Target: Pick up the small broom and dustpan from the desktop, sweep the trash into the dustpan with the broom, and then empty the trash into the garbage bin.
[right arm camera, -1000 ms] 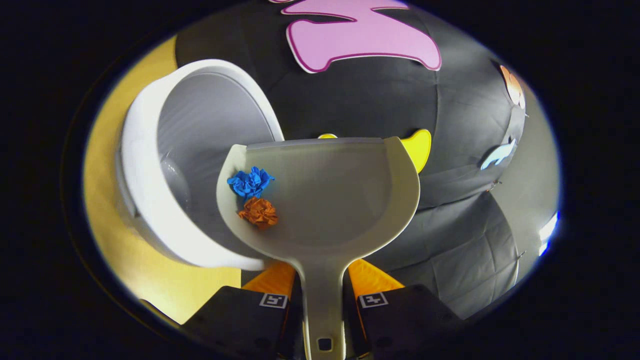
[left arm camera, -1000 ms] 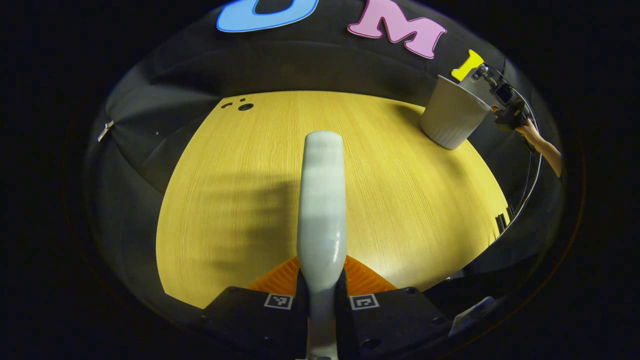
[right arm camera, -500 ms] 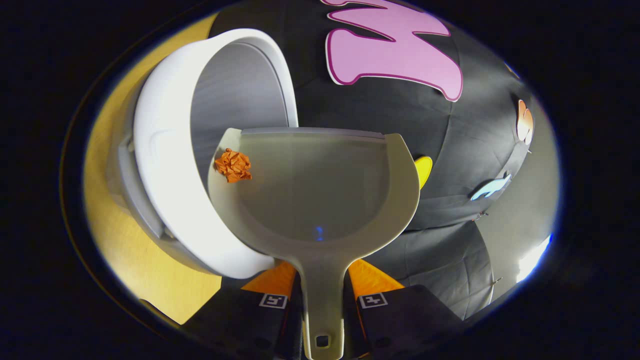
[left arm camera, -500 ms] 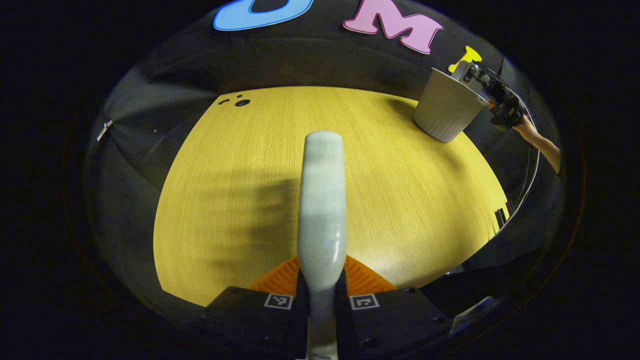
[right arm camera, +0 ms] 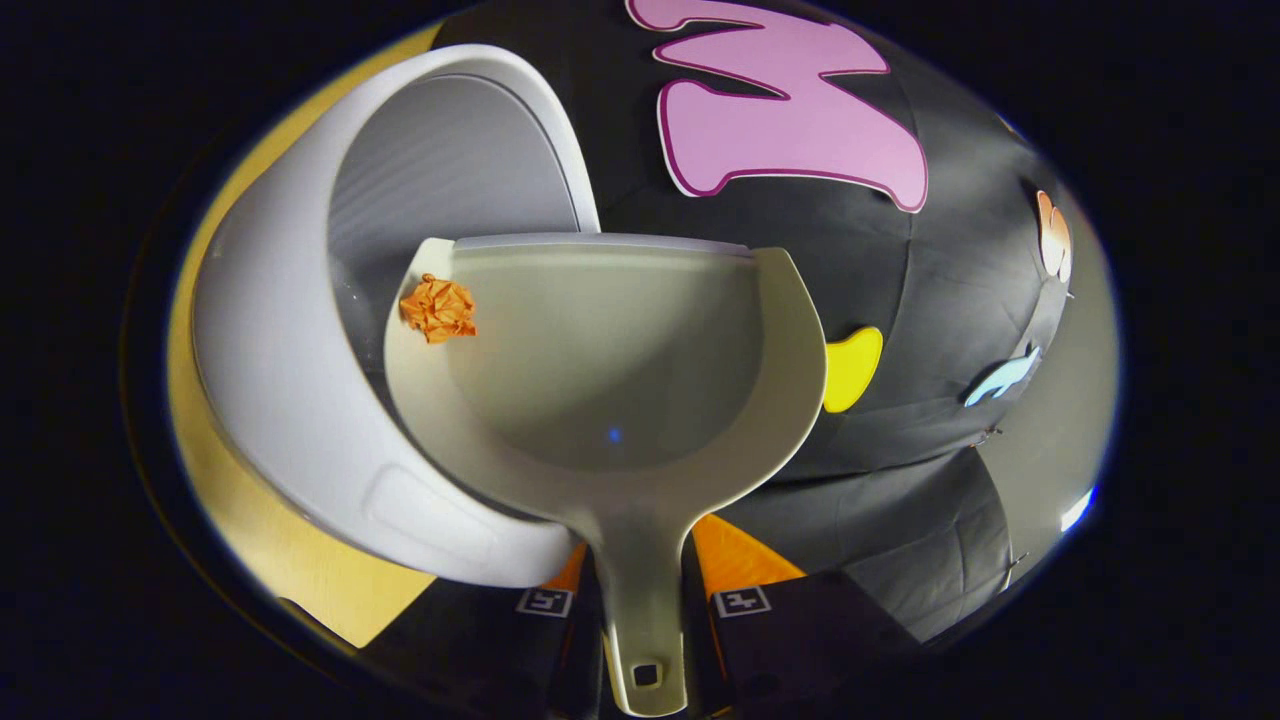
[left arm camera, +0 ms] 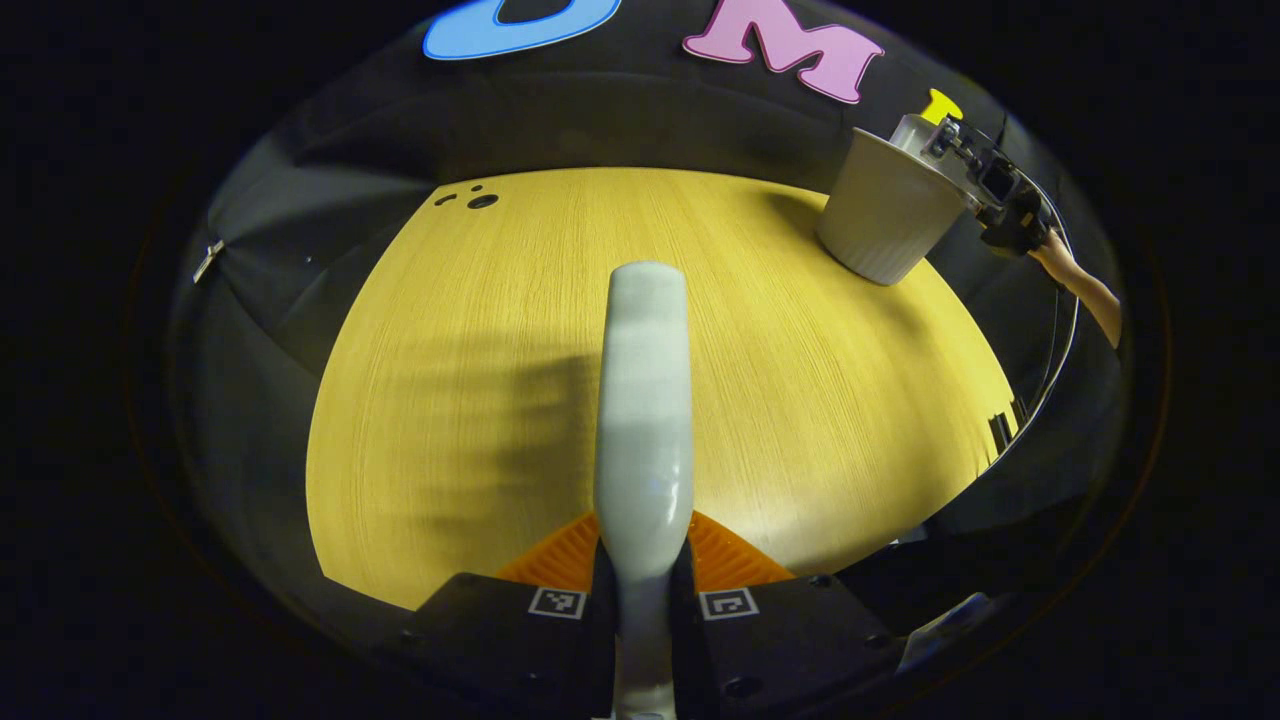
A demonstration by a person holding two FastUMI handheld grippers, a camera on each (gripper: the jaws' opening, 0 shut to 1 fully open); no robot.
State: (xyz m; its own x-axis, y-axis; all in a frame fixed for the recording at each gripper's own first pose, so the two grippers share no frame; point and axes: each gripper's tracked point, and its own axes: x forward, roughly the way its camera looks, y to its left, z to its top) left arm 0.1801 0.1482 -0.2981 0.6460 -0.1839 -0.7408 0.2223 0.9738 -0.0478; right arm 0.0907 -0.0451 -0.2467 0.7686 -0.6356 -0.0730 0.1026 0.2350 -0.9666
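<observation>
My right gripper (right arm camera: 640,590) is shut on the handle of the pale dustpan (right arm camera: 610,390), which is tilted over the rim of the white garbage bin (right arm camera: 290,400). One orange paper ball (right arm camera: 437,308) clings to the pan's left front corner, above the bin's mouth. My left gripper (left arm camera: 642,585) is shut on the grey broom handle (left arm camera: 645,400), which points out over the yellow desktop (left arm camera: 480,400). In the left gripper view the bin (left arm camera: 885,215) stands at the table's far right, with the other gripper (left arm camera: 995,190) and a person's forearm (left arm camera: 1080,290) beside it.
The bin stands close to the table's far right corner, against the black cloth wall (right arm camera: 900,300). Small dark holes (left arm camera: 480,200) mark the desktop's far left. A cable (left arm camera: 1065,350) hangs past the table's right edge.
The blue paper ball has left the dustpan within the last second; the orange one slid to the pan's front left corner. The pan tipped further over the bin. The broom stayed still.
</observation>
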